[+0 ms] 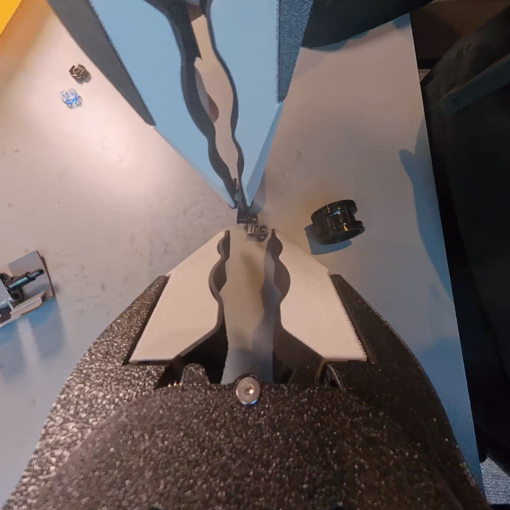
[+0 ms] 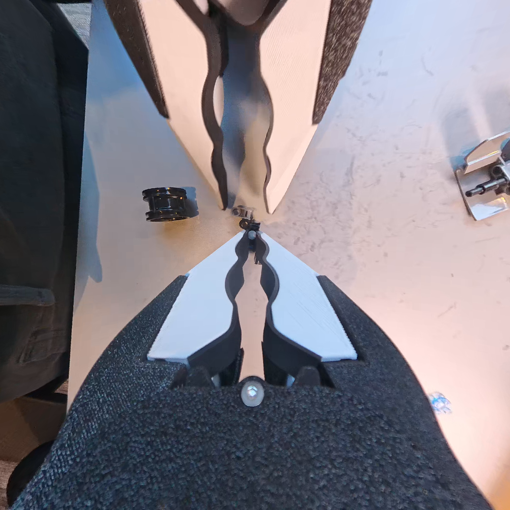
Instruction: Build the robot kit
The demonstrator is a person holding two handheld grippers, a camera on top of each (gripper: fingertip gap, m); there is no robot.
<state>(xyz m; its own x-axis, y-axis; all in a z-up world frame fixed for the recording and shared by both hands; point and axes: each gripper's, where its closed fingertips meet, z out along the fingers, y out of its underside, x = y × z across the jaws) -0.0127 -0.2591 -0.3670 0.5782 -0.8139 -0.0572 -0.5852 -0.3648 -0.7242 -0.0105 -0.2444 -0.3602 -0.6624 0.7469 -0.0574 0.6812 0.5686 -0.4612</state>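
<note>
My right gripper (image 2: 251,234) is shut on a small black connector piece (image 2: 250,225), held just above the white table (image 2: 358,276). A small grey connector (image 2: 241,212) touches the black piece's far end. My left gripper (image 1: 249,231) faces the right one tip to tip and is open. The grey connector (image 1: 258,229) lies between its tips, and neither finger presses on it. In the left wrist view the right gripper (image 1: 240,204) comes in from the top with the black piece (image 1: 245,216) at its tips. The left gripper (image 2: 247,208) shows at the top of the right wrist view.
A black wheel rim (image 1: 335,222) (image 2: 168,204) lies on its side near the table edge, beside the grippers. A silver-grey assembly with a black axle (image 2: 485,176) (image 1: 24,281) sits farther off. A small dark piece (image 1: 79,73) and a clear blue piece (image 1: 71,98) (image 2: 440,403) lie apart. A person's dark clothing (image 2: 33,193) is beyond the edge. The tips of both grippers are at nearly the same place. About 4 cm separates my left fingertips from the black wheel rim (image 2: 168,204). It is also in sight in the left wrist view (image 1: 331,216).
</note>
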